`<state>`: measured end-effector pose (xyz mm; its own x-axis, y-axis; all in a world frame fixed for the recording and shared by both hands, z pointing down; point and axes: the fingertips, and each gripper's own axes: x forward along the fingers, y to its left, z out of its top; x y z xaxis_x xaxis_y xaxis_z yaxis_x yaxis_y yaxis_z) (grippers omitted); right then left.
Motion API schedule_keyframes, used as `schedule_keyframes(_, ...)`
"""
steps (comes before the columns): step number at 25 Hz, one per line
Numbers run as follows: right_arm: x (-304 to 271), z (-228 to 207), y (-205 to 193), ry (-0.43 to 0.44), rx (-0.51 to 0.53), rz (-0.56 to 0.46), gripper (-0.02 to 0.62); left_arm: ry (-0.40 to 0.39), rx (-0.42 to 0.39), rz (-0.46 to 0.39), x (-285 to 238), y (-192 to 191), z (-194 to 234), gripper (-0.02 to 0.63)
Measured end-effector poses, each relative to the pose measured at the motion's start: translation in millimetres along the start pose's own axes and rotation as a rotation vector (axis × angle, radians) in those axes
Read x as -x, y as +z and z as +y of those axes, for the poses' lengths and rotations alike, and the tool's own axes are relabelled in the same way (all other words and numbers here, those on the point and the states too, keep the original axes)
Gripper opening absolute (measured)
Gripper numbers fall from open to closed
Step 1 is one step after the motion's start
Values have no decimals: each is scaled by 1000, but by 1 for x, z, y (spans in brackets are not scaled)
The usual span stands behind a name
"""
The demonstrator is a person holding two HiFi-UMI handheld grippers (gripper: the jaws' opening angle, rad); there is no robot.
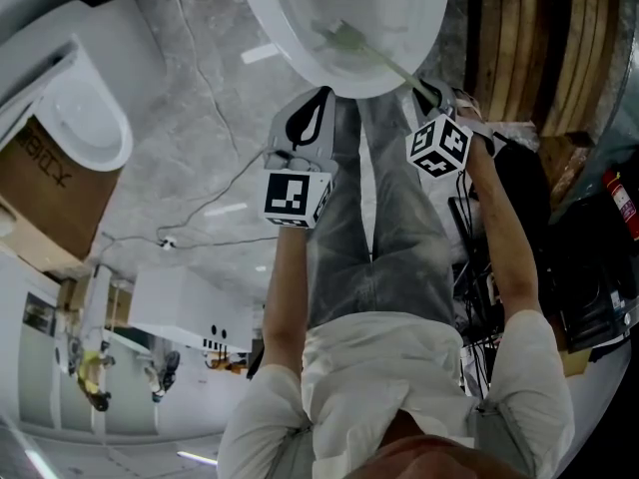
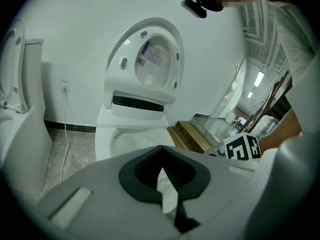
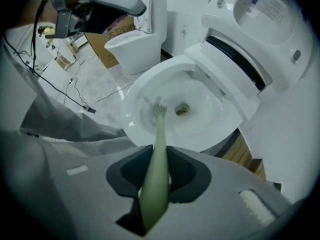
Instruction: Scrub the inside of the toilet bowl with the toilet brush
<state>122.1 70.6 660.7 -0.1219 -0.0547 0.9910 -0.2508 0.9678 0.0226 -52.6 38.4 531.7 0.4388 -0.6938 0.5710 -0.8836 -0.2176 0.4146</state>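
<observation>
Far to your left stands a second toilet (image 1: 75, 118), with a cardboard box (image 1: 40, 183) just beside it on the grey marble floor (image 1: 190, 98). A thin cable (image 1: 205, 206) trails across that floor towards you.

Your left gripper (image 1: 319, 103) hangs in front of the bowl's near rim, on its left side and apart from the porcelain. Its jaws are drawn together at the tips and nothing is caught between them. Its own view looks over them at the open toilet.

The toilet bowl (image 3: 131, 115) is straight ahead of you, with its seat and lid (image 3: 265, 19) tipped up against the back. A brownish lump (image 3: 182, 110) sits at the outlet in the bottom.

The toilet brush (image 3: 159, 134), pale green, runs from your right gripper down into the bowl. Its bristle end is against the inner wall, just left of the outlet as the right gripper view shows it.

Your right gripper (image 3: 159, 150) is over the near right rim. Its jaws are clenched on the brush handle, which passes straight between the dark pads and sticks out behind them.

To the right of the bowl, wooden planks (image 1: 519, 48) lie stacked close beside it. At the far right edge there is a red fire extinguisher (image 1: 623, 203).
</observation>
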Motion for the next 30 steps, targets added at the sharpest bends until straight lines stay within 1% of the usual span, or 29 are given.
schedule_keyframes(8,-1,-31,-17,-34,140,74,91,5,14,7,-8,0,-4,18)
schedule_keyframes(17,-6,-68,-16,-41,257,116,91,38,47,10,-22,4,-7,18)
schedule_keyframes(30,-15,-133,0,-102,364,145,91,89,85,-13,-48,29,-8,18)
